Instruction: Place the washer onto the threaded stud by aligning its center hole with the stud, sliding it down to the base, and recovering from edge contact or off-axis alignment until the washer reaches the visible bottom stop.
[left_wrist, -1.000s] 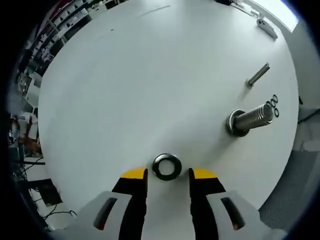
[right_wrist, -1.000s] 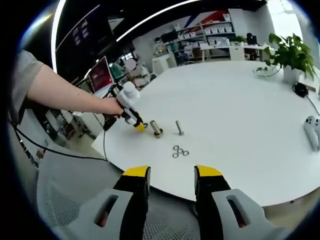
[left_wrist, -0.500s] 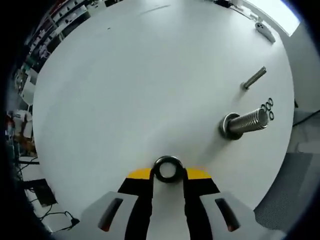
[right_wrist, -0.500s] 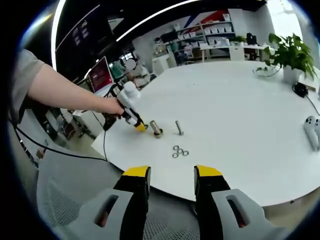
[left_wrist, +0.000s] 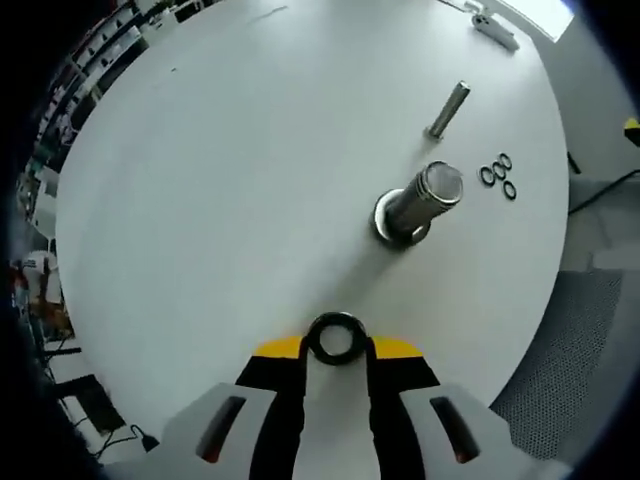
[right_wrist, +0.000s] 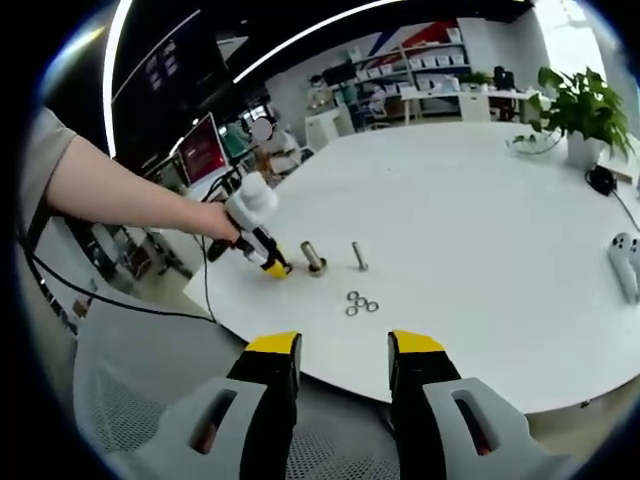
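My left gripper (left_wrist: 336, 347) is shut on a dark steel washer (left_wrist: 335, 338), held between its yellow-tipped jaws above the white table (left_wrist: 230, 180). The threaded stud (left_wrist: 415, 203) stands upright on its round base up and to the right of the washer, a clear gap between them. In the right gripper view the left gripper (right_wrist: 272, 266) hangs just left of the stud (right_wrist: 313, 257), carried by a person's bare arm. My right gripper (right_wrist: 342, 352) stays open off the table's near edge with nothing between its jaws.
A thin bolt (left_wrist: 448, 109) stands beyond the stud, and three small rings (left_wrist: 497, 175) lie to its right. A white controller (right_wrist: 624, 258) lies at the table's right side, a potted plant (right_wrist: 580, 110) at the far edge. A mesh chair (right_wrist: 150, 420) sits below the table edge.
The left gripper closed on the washer, lifted it off the table and carried it toward the stud. The right gripper has stayed still and open.
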